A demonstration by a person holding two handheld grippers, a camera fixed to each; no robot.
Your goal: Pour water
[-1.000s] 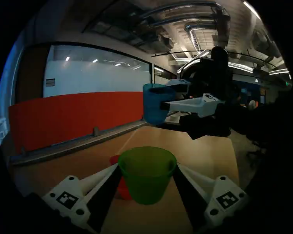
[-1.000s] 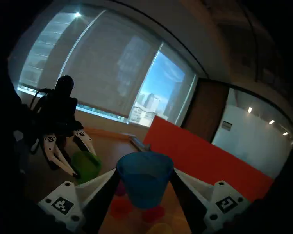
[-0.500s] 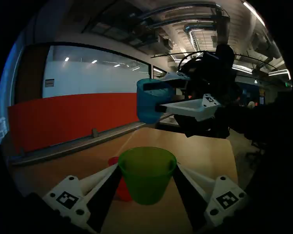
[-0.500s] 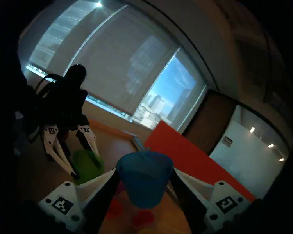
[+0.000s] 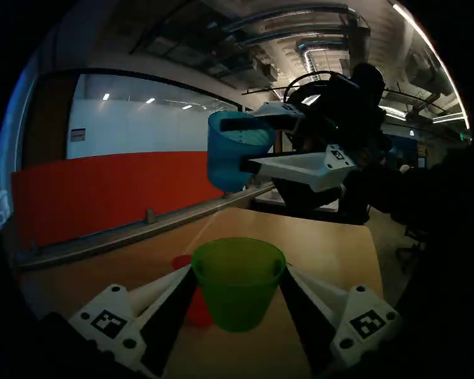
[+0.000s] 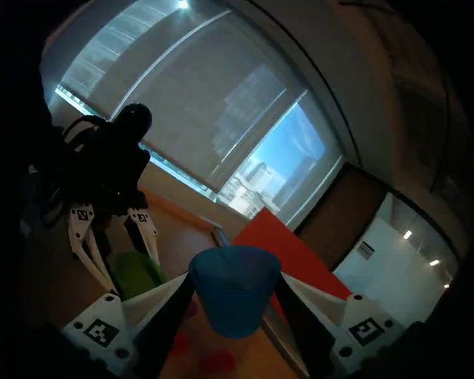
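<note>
Pouring well from here means getting the rim of the blue cup (image 6: 234,306) over the mouth of the green cup (image 5: 238,297) before you tip. Your right gripper (image 6: 235,281) has both fingers pressed on the blue cup's sides. It holds the cup in the air above the far half of the table (image 5: 328,237), higher than the green cup and well apart from it, close to upright with only a slight lean. Your left gripper (image 5: 237,273) clamps the green cup the same way, mouth up, over the near part of the table. A red cup (image 5: 193,303) stands just behind it, toward the table edge that runs along the orange partition (image 5: 110,189). The light is dim, so I cannot tell how much water the blue cup carries; treat it as full. Bring the blue cup toward you and down until its lip hangs just above the green rim, centred over the mouth. Hold the green cup level, and roll your right wrist slowly so the stream starts thin and lands inside. Don't squeeze harder, because these cups look thin and may flex.
</note>
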